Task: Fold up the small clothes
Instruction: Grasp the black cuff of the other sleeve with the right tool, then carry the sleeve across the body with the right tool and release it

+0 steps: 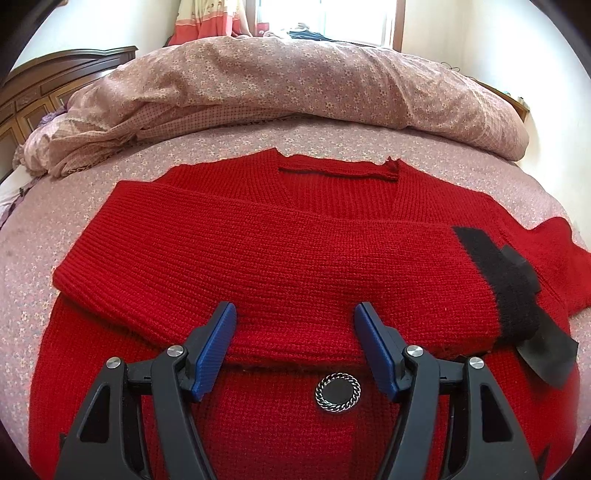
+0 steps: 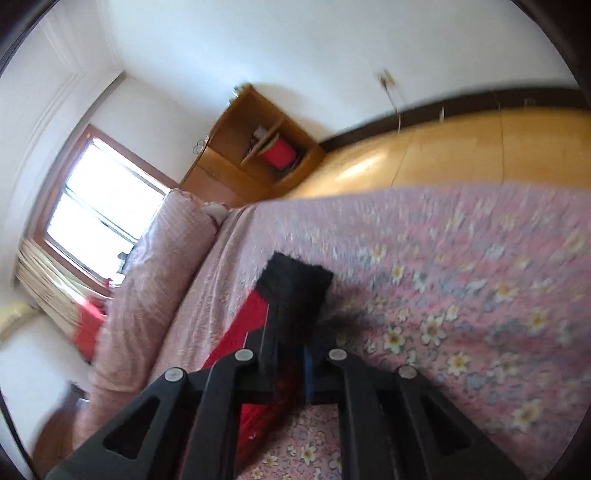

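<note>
Left gripper (image 1: 295,314): nearest the lens, jaws apart and clamped on nothing, blue pads (image 1: 216,345) hanging just above the red sweater (image 1: 258,258) and angled down at it.

Button (image 1: 338,391): a dark disc ringed with chain sits on the sweater's front between the two pads, just on the near side of the folded sleeve's edge.

Folded sleeve (image 1: 280,273): lies across the chest from left to right and ends in a black cuff (image 1: 506,280) at the right; a dark flap shows there, what it is cannot be told.

Right gripper (image 2: 291,317): jaws together on the other sleeve's black cuff (image 2: 295,280), red knit trailing back beneath the fingers; the view is tilted and blurred, the tool pointing shallowly down over the bed (image 2: 461,258).

Step in hand: by my reading, carrying this second sleeve across the body. Done well, the cuff is lifted only enough to clear the knit, drawn straight across so that the sleeve lies flat over the first, and released once it rests square, not bunched. The free left gripper could steady the body if the knit drags.

Sweater's place: flat on the flowered bed, neckline (image 1: 338,171) toward the far side.

Beyond: a rolled quilt (image 1: 295,85), then a bright window (image 1: 354,18).
</note>
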The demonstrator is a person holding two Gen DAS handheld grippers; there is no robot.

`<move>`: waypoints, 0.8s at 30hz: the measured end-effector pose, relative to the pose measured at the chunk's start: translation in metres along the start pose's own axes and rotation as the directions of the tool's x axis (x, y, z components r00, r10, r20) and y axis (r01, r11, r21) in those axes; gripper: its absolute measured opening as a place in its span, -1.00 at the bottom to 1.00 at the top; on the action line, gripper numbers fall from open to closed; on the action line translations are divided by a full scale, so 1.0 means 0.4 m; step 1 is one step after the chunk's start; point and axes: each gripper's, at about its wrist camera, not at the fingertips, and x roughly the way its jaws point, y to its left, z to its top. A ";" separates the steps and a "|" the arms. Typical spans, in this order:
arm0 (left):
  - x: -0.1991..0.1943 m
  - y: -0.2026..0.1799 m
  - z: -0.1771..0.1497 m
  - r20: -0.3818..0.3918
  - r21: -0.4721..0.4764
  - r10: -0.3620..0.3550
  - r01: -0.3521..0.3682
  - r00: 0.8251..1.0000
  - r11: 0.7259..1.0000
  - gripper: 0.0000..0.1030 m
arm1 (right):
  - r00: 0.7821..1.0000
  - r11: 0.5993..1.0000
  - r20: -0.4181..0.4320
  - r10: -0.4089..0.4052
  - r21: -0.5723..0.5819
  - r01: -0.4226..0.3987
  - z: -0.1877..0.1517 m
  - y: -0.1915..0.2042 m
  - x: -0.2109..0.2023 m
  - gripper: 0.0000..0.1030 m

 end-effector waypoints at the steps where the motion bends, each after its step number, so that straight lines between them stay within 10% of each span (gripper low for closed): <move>1: 0.000 0.000 0.000 0.000 -0.001 -0.001 0.001 1.000 1.000 0.19 | 1.000 0.999 0.003 -0.011 -0.034 0.011 -0.002 0.017 0.000 -0.81; 12: 0.000 -0.007 0.001 -0.003 0.008 0.010 -0.010 1.000 1.000 0.20 | 0.999 0.897 0.026 0.032 -0.443 -0.017 -0.101 0.402 -0.072 -0.81; 20: -0.066 0.103 0.064 -0.066 -0.027 -0.204 0.203 0.977 0.979 0.19 | 0.961 0.731 -0.041 0.275 -0.641 -0.237 -0.390 0.827 -0.217 -0.81; 24: -0.150 0.241 0.141 -0.006 0.072 -0.119 0.119 0.993 0.990 0.19 | 0.950 0.679 -0.113 0.291 -0.675 -0.288 -0.535 0.982 -0.194 -0.81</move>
